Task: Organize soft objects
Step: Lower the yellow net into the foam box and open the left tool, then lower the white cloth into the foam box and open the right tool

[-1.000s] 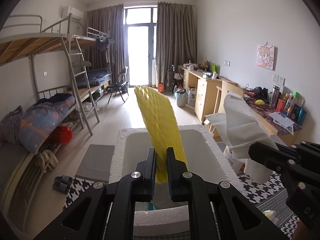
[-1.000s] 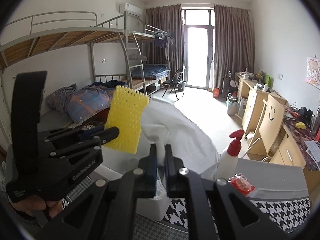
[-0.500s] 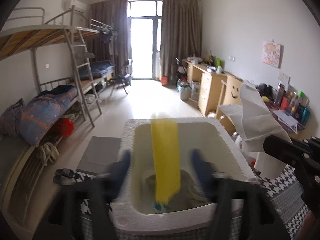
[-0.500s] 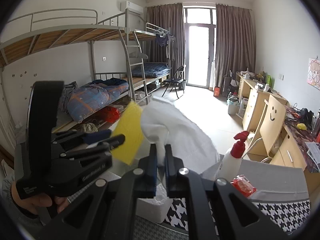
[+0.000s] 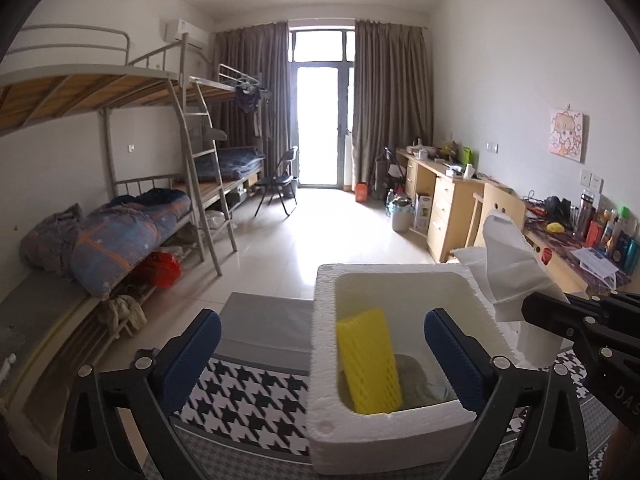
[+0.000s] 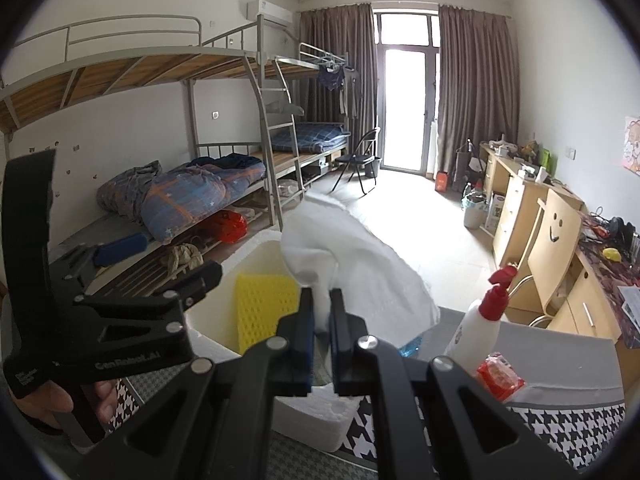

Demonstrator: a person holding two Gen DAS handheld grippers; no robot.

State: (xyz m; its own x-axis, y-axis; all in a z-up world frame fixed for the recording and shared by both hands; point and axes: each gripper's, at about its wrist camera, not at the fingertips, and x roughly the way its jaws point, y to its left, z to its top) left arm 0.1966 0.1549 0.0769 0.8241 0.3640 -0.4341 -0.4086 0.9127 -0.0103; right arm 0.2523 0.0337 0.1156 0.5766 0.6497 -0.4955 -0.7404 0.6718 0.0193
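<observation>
Yellow foam mesh (image 5: 370, 360): stands inside the white foam box (image 5: 394, 272), leaning, long axis near upright; free of any grip.
White cloth (image 6: 352, 264): pinched at its lower end in the right hand-held gripper (image 6: 321, 320), the rest billowing up and ahead of the closed jaws.
Key relation: the box opening lies just ahead of and below the right hand-held gripper, slightly to its left; the cloth hangs over the near rim, so the coming move looks like a short carry forward and down into the box.
Left hand-held gripper (image 5: 322, 356): jaws opening, now spread wide, nothing between the pads; the box and mesh sit ahead of and between its fingers.
Nearer hand: the right one carries the next item; the left is empty and directly over the box.
Left wrist view only: box interior, with a greyish item under the mesh, possibly fabric; too dim to identify.
Right wrist view only: spray bottle (image 6: 478, 320) and red packet (image 6: 500, 374) on the houndstooth-covered surface (image 6: 568, 420), to the right of the gripper; a hand (image 6: 44, 400) holding the left tool.
</observation>
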